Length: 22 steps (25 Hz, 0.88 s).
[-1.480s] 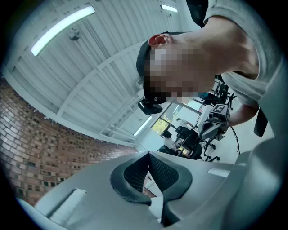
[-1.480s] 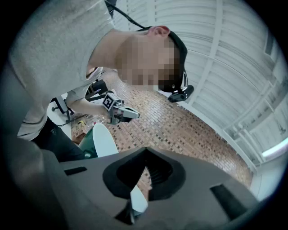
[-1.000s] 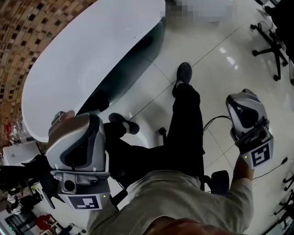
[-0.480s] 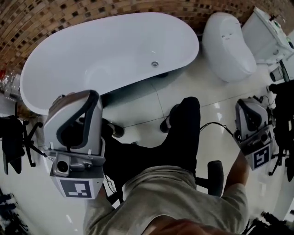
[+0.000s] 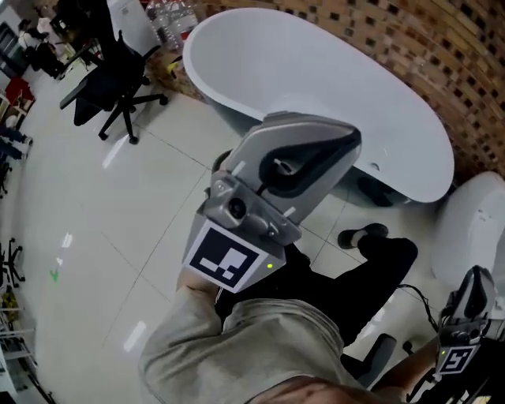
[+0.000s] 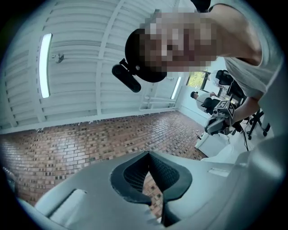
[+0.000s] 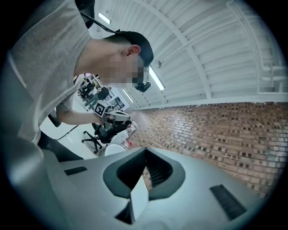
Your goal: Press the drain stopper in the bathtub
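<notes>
The white bathtub (image 5: 316,71) lies at the top of the head view, against a brick wall. I cannot make out its drain stopper here. My left gripper (image 5: 304,158) is raised high and fills the middle of that view, above the tub's near rim. In the left gripper view my left gripper (image 6: 149,157) points up at brick wall and ceiling, jaws closed with nothing between them. My right gripper (image 5: 467,304) hangs low at the bottom right, far from the tub. In its own view my right gripper (image 7: 145,152) is also shut and empty.
A black office chair (image 5: 110,71) stands on the tiled floor left of the tub, with bottles (image 5: 170,14) behind it. A white fixture (image 5: 473,221) sits at the right edge. The person's dark legs and a shoe (image 5: 363,234) are below the tub.
The head view has swung, so the tub now runs toward the upper right. My left gripper has risen to the middle of the view; the right one has sunk to the bottom right corner.
</notes>
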{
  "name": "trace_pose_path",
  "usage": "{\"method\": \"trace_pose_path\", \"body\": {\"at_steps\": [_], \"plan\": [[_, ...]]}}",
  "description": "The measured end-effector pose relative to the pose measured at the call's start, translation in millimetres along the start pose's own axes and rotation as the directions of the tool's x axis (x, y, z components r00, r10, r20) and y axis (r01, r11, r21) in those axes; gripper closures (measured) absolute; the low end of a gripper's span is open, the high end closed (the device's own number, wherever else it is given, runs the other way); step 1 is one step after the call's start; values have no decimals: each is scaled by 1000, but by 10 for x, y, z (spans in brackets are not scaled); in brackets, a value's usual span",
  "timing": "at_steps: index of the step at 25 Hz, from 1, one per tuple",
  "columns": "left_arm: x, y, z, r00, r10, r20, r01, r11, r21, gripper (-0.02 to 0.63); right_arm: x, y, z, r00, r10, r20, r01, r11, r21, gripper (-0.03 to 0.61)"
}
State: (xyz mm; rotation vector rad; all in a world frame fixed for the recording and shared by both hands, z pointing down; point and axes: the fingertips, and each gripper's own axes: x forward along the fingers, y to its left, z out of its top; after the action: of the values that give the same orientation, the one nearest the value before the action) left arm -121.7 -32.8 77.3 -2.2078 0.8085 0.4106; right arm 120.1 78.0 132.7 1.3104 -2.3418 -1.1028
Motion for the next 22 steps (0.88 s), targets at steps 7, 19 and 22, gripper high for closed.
{"method": "trace_pose_path", "body": {"at_steps": [7,19,22], "plan": [[470,-507,-169,992,-49,-115,49,999,-5,604,-174,-114,-533,995,79,53,-81,996,43,578],[1341,-888,-767,982,-112,-152,115,993,11,604,-40,-418,-1396,991,122,51,-126,988,86,578],[1424,-856,-720,985,-123,-124,131,990,57,604,-52,-586,-1401,993,114,40,-116,992,52,578]]}}
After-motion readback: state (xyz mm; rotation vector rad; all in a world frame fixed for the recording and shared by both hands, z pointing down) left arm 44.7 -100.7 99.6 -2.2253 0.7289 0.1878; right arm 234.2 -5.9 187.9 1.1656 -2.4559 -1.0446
